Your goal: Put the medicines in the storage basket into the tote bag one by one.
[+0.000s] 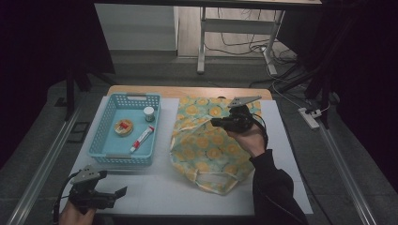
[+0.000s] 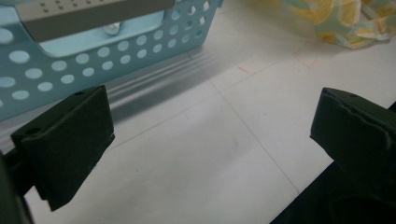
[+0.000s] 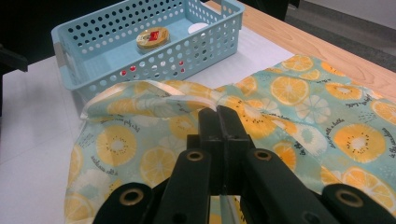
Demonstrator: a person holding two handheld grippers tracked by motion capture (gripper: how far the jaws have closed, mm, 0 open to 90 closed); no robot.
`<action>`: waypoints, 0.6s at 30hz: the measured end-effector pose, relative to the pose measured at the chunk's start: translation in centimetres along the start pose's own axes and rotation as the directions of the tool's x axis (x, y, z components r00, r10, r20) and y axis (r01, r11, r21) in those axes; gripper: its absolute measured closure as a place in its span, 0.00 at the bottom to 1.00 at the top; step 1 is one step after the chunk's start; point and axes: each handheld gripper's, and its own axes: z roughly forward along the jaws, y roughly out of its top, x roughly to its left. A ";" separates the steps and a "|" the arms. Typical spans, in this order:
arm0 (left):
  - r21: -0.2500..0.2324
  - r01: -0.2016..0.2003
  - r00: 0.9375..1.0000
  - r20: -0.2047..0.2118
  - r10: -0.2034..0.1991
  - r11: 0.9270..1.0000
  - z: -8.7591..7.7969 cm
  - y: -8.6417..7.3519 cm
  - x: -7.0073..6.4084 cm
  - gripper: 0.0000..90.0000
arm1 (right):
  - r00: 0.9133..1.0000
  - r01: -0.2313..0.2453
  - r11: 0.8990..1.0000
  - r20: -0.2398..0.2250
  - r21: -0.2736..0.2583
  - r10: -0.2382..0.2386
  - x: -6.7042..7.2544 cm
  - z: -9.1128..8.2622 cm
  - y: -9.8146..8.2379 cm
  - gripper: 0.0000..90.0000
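Note:
A cloth bag printed with orange and lemon slices on pale green lies on the white mat, right of a light blue perforated basket. My right gripper reaches leftward over the bag's upper part, its jaws pressed together on a raised fold of the bag at its white-edged rim; the tips meet at the right gripper. My left gripper hovers at the table's front left corner, open, with bare mat between its jaws in the left gripper view, just before the basket's near wall.
Inside the basket lie a round tin with a red and yellow lid, a small white jar and a white and red tube. A wooden table edge runs along the back. A desk frame and cables stand beyond.

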 end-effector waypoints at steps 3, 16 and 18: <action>-0.013 -0.001 0.999 0.033 0.001 1.000 -0.3 0.3 0.3 0.00 | 1.000 -0.003 1.000 0.000 0.000 0.003 -0.1 0.0 0.0 1.00; -0.052 -0.009 0.999 0.037 0.011 0.999 -1.2 2.5 0.9 0.00 | 1.000 -0.005 1.000 0.004 0.007 0.004 -0.2 0.1 -0.1 1.00; -0.051 -0.017 0.999 0.039 0.019 0.999 -1.1 3.0 0.9 0.00 | 1.000 -0.005 1.000 0.004 0.005 0.005 -0.1 0.1 -0.1 1.00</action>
